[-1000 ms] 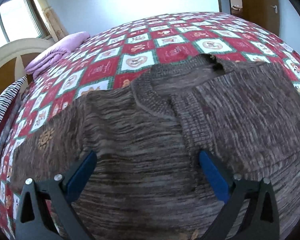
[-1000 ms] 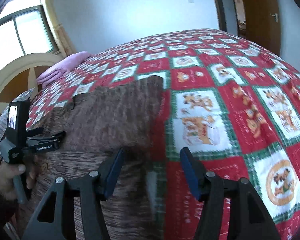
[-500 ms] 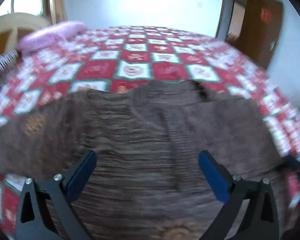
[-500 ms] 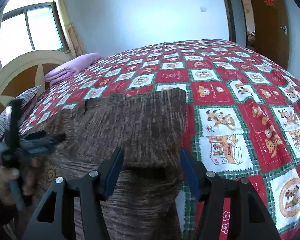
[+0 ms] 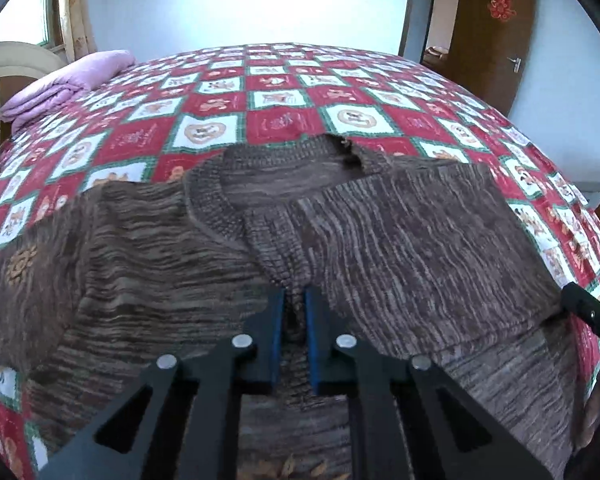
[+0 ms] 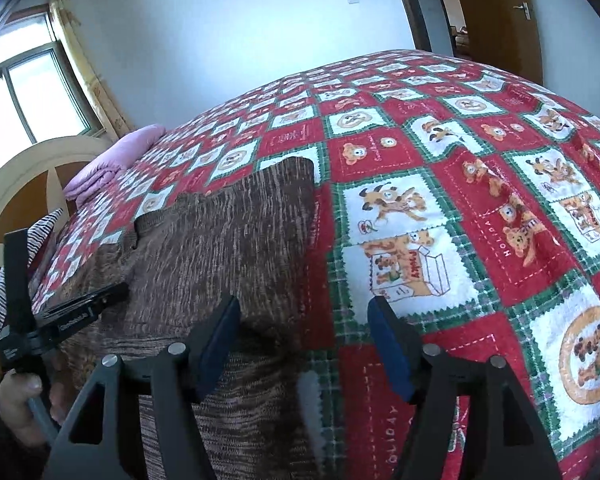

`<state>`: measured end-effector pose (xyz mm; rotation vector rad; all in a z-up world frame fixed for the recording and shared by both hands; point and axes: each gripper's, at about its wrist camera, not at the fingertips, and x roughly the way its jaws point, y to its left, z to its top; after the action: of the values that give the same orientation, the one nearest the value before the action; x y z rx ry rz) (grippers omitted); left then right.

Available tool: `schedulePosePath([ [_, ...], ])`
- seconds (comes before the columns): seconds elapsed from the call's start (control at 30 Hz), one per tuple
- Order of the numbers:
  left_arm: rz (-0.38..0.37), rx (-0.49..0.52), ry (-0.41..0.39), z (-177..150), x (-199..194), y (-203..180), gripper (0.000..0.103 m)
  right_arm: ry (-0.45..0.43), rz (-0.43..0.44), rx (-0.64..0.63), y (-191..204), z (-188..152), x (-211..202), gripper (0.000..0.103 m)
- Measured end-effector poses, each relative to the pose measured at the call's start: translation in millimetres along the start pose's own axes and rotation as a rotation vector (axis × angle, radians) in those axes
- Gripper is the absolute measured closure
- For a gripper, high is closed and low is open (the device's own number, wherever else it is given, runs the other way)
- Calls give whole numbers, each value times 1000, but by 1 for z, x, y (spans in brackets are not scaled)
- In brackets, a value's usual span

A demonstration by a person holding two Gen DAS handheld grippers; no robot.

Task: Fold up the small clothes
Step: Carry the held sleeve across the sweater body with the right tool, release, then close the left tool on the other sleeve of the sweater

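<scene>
Left wrist view: your left gripper (image 5: 294, 312) is clamped on the ribbed cuff of the folded sleeve on the brown sweater (image 5: 148, 248), which lies flat on the near part of the red patchwork bedspread (image 5: 276, 92). Your right gripper (image 6: 304, 324) is opening, nothing pinched, over the sweater's right edge. A pink pillow (image 5: 66, 80) lies far left.

Coarse ribbed brown knit sweater (image 5: 400, 240) (matt) on smooth printed cotton bedspread (image 5: 284, 120)
</scene>
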<state>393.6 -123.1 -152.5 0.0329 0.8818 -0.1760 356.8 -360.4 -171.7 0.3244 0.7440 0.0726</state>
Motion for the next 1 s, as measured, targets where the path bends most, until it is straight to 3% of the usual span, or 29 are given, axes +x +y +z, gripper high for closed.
schedulePosePath([
  [0.1, 5, 4, 5, -5, 1, 3, 91, -5, -3, 4, -2, 0, 0, 36],
  [0.17, 11, -2, 9, -5, 4, 5, 82, -4, -5, 4, -2, -1, 0, 36],
  [0.2, 34, -9, 16, -4, 3, 5, 67, -5, -8, -1, 0, 0, 0, 36],
  [0.23, 57, -16, 22, -3, 3, 7, 44, -8, -17, -15, 3, 0, -1, 36],
  [0.3, 82, -17, 4, -4, -3, 10, 29, -25, -43, -90, 19, 2, -7, 36],
  [0.37, 106, -2, -14, -6, -10, 14, 29, -36, -25, -198, 44, 5, -13, 36],
  [0.47, 113, -6, -6, -9, -24, 28, 27, 58, 24, -353, 85, 8, 4, 35],
  [0.53, 121, -24, -23, -13, -37, 43, 24, 91, 55, -356, 96, 10, 19, 35],
  [0.63, 149, -54, -41, -22, -59, 75, 23, 251, 64, -324, 102, 5, 55, 35],
  [0.73, 184, -113, -63, -37, -81, 119, 23, 263, -12, -445, 122, -1, 52, 35],
  [0.83, 255, -189, -84, -54, -98, 170, 13, 233, 46, -423, 136, 4, 35, 35],
  [0.9, 308, -248, -85, -65, -104, 202, 13, 181, 39, -475, 157, 6, 32, 35],
  [1.0, 325, -379, -67, -84, -112, 250, 13, 216, 55, -475, 179, 2, 54, 35],
])
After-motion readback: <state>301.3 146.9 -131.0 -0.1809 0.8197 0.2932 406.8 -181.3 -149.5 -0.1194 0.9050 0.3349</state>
